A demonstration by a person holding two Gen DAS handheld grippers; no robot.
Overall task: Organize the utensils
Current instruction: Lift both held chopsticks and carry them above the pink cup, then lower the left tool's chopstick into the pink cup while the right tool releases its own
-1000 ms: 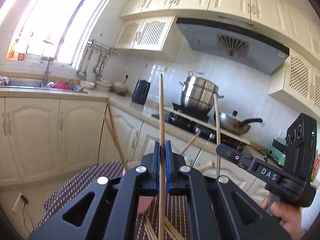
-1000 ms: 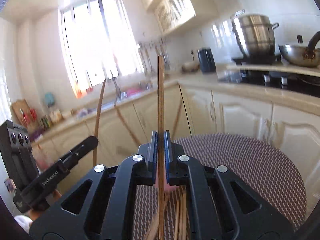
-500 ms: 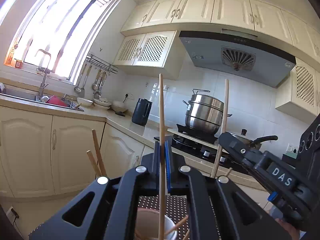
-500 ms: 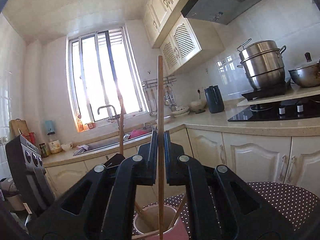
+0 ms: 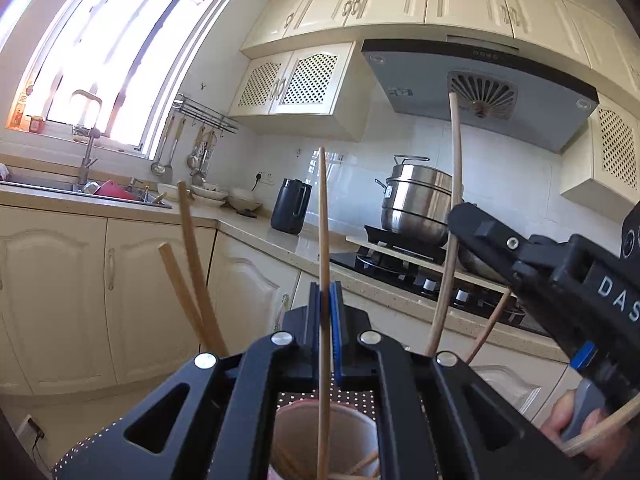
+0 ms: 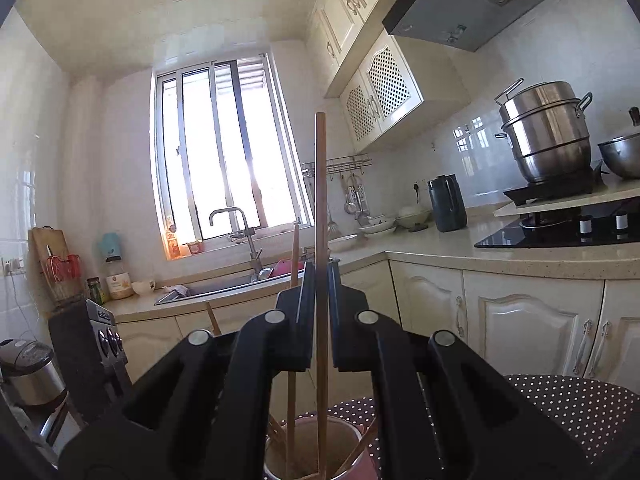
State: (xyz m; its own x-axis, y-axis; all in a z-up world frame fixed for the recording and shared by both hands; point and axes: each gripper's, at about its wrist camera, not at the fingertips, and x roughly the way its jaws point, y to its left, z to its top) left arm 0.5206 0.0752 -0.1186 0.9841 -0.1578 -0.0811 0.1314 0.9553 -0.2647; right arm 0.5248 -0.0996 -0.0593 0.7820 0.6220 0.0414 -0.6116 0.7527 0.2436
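Wooden chopsticks stand one in each of my claws, both poised over the same paper cup (image 5: 320, 436) on the dotted table mat (image 6: 568, 404). My left gripper (image 5: 325, 312) is pinched narrow on a pale chopstick (image 5: 323, 240), upright, its lower end already down inside the cup's mouth. My right gripper (image 6: 318, 300) has its jaws drawn close about a darker chopstick (image 6: 320, 200), likewise upright with its tip in the cup; a sliver of light shows on either side of the shaft, so I judge the hold loose, or perhaps just letting go. Several more chopsticks already lean in the cup, two of them (image 5: 196, 280) slanting out to my left. The step in hand looks to be the drop: both sticks are lined up over the holder and only the release is left. Next I would ease each claw apart and let the sticks slide down, then lift straight up so my fingers do not snag the leaning ones or tip the light cup. Beyond, the cream cabinets, a black kettle (image 5: 290, 210) and a steel steamer pot (image 5: 420, 204) line the counter under the range hood.
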